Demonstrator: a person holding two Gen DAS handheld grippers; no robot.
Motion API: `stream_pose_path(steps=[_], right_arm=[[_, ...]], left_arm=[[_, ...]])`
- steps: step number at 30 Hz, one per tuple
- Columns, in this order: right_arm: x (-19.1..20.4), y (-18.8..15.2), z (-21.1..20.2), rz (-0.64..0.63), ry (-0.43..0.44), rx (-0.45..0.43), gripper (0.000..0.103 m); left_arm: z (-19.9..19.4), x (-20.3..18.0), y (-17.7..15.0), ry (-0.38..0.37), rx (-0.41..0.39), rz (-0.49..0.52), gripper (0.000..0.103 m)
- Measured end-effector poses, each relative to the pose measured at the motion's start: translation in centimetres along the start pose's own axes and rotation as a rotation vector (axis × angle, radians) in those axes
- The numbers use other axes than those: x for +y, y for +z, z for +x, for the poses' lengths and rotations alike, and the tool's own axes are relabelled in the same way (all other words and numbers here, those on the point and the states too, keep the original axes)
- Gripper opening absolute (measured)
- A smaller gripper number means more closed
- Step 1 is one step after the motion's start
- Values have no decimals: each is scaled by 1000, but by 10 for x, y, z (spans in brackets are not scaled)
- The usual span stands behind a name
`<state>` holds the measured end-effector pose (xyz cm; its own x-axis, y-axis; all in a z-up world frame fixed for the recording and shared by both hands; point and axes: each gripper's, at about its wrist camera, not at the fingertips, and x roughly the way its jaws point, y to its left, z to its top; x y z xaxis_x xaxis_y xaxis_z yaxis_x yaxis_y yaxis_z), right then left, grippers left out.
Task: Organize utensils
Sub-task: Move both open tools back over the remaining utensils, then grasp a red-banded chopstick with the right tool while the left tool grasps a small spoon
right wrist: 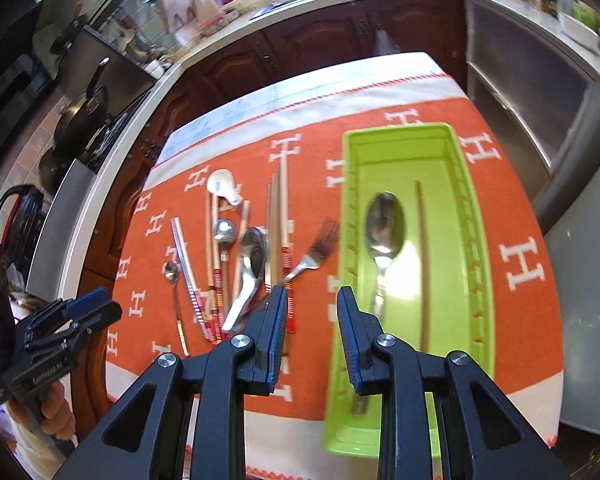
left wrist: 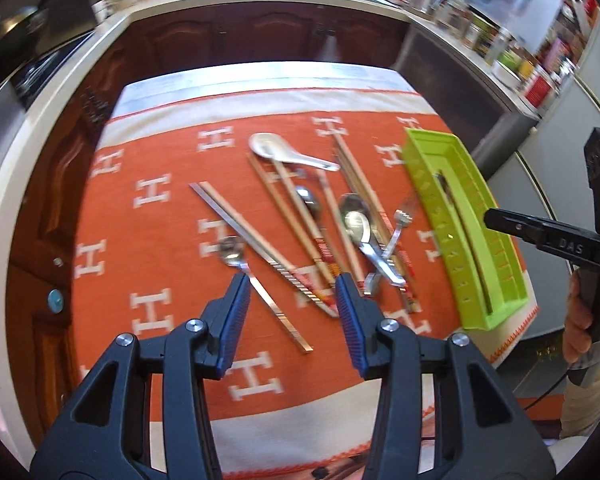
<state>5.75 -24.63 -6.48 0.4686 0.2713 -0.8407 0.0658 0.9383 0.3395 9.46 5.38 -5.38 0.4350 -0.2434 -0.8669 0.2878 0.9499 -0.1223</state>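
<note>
Both the left gripper [left wrist: 292,284] and right gripper [right wrist: 313,298] hang with jaws apart, holding nothing. The green tray [right wrist: 466,216] (right of the scattered utensils [left wrist: 312,216]) contains a spoon [right wrist: 384,232] and one chopstick [right wrist: 422,256].

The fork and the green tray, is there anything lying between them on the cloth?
No. In the right wrist view, only bare orange cloth separates the fork from the green tray's left wall; the left wrist view agrees.

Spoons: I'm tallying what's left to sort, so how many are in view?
5: a large metal spoon in the green tray; on the cloth, a white ceramic spoon, two metal spoons, and a small teaspoon. Others may be hidden.
</note>
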Motion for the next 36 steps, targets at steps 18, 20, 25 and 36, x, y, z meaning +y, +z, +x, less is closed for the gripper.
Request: stream_pose_path(steps=[18, 20, 25, 36], right_arm=[[148, 60, 86, -237, 125, 137, 16], [155, 61, 101, -249, 142, 160, 15], [174, 55, 147, -293, 190, 233, 11], [181, 40, 221, -360, 215, 339, 2]], left_arm=[[42, 69, 2, -17, 60, -163, 30], [53, 72, -1, -38, 75, -184, 29], [82, 65, -10, -88, 113, -212, 28], [124, 37, -25, 30, 118, -235, 26]])
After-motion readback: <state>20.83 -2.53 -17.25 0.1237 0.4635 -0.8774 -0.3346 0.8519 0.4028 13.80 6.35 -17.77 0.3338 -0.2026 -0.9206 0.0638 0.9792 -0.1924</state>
